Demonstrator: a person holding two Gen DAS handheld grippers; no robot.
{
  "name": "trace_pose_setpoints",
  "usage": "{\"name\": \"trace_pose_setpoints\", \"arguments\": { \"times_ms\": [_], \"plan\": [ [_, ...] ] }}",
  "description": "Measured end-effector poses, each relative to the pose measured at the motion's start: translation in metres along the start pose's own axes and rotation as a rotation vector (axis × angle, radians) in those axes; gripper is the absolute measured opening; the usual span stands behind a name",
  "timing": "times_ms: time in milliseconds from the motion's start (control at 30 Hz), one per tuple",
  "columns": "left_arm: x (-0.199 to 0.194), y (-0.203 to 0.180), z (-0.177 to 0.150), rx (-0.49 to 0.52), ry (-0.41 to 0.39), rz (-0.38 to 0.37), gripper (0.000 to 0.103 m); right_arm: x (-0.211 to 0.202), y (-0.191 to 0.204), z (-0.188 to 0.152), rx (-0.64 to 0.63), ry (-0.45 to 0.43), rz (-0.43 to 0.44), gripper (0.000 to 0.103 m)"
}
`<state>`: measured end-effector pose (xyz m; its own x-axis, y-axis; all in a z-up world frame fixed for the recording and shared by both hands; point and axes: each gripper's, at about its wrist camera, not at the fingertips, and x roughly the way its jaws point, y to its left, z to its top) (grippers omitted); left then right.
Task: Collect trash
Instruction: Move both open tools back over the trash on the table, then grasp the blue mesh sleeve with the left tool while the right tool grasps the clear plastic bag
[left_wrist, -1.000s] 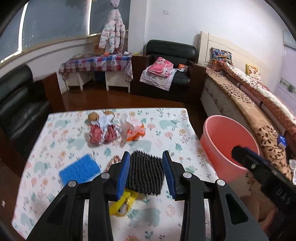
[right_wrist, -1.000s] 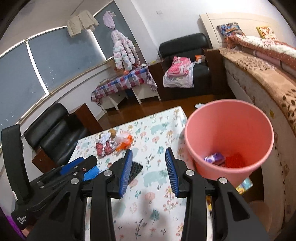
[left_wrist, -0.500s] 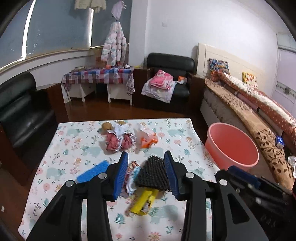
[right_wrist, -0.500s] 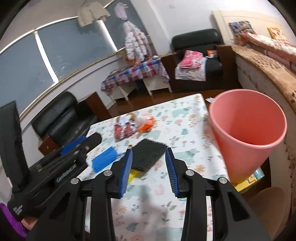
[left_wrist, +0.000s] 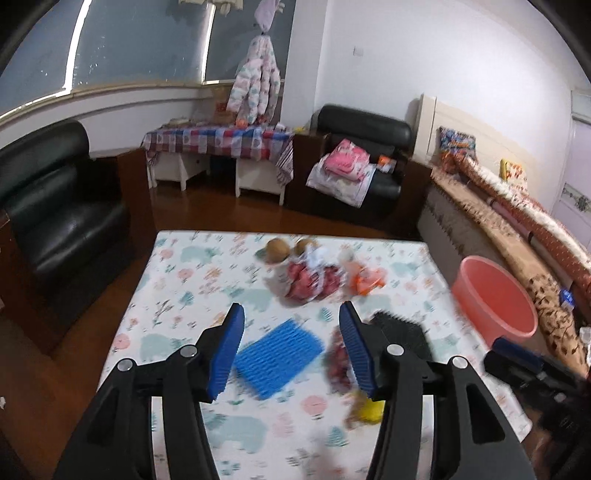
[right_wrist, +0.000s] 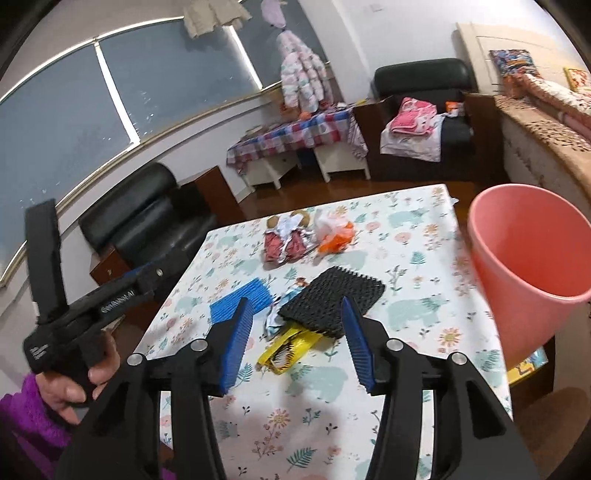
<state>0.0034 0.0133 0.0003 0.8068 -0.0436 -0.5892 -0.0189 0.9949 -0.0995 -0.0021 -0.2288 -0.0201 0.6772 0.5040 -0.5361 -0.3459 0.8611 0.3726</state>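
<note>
My left gripper (left_wrist: 291, 350) hangs over the flowered table (left_wrist: 192, 280), its jaws opening wide. A blue ribbed pad (left_wrist: 275, 352) lies on the cloth below the gap, untouched. A black ribbed pad (left_wrist: 400, 334) sits to its right, over a yellow wrapper (left_wrist: 365, 406). My right gripper (right_wrist: 295, 336) is also opening, with nothing pressed. Beneath it lie the yellow wrapper (right_wrist: 291, 349) and the near edge of the black pad (right_wrist: 330, 299). The blue pad (right_wrist: 240, 299) is to the left. A pink bucket (right_wrist: 517, 314) stands off the table's right edge.
Red-and-white wrappers (left_wrist: 310, 277) and an orange wrapper (left_wrist: 365, 278) lie toward the table's far side. The pink bucket (left_wrist: 495, 299) stands between the table and a long patterned bench (left_wrist: 517, 229). A black armchair (left_wrist: 62, 221) is on the left. A hand (right_wrist: 74, 384) in a purple sleeve holds the left gripper.
The left gripper has pulled back and shifted left from the black pad to the blue pad, with its jaws spread wider. The right gripper swung from the bucket toward the table's trash and widened.
</note>
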Motion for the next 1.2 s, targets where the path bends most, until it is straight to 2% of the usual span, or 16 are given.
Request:
{"name": "trace_pose_setpoints", "arguments": {
  "times_ms": [167,333,500,667,733,933,1000,1033,1100,1133,1200],
  "plan": [
    [0.020,0.016,-0.015,0.028,0.075,0.006,0.053,0.013,-0.002,0.005,-0.015,0.019,-0.020,0.051],
    [0.044,0.023,-0.024,0.051,0.144,-0.027,0.053,0.034,-0.011,0.008,0.008,0.054,-0.055,0.051],
    [0.059,0.025,-0.029,0.122,0.180,-0.051,0.053,0.045,-0.012,0.011,-0.020,0.049,-0.124,0.051],
    [0.070,0.024,-0.028,0.175,0.202,-0.099,0.053,0.055,-0.014,0.014,-0.030,0.061,-0.146,0.051],
    [0.077,0.023,-0.027,0.199,0.210,-0.097,0.053,0.058,-0.015,0.015,-0.032,0.067,-0.148,0.051],
    [0.101,0.034,-0.029,0.167,0.269,-0.086,0.053,0.070,-0.019,0.023,-0.048,0.088,-0.151,0.051],
    [0.105,0.038,-0.030,0.147,0.293,-0.104,0.039,0.074,-0.020,0.027,-0.049,0.091,-0.148,0.051],
    [0.106,0.039,-0.030,0.139,0.296,-0.110,0.025,0.077,-0.022,0.032,-0.047,0.092,-0.140,0.051],
    [0.108,0.042,-0.031,0.120,0.315,-0.120,0.018,0.083,-0.024,0.039,-0.044,0.101,-0.130,0.051],
    [0.106,0.043,-0.030,0.116,0.312,-0.126,0.007,0.090,-0.026,0.046,-0.042,0.114,-0.122,0.051],
    [0.103,0.046,-0.029,0.103,0.311,-0.145,0.006,0.100,-0.028,0.055,-0.040,0.119,-0.113,0.051]
  ]
}}
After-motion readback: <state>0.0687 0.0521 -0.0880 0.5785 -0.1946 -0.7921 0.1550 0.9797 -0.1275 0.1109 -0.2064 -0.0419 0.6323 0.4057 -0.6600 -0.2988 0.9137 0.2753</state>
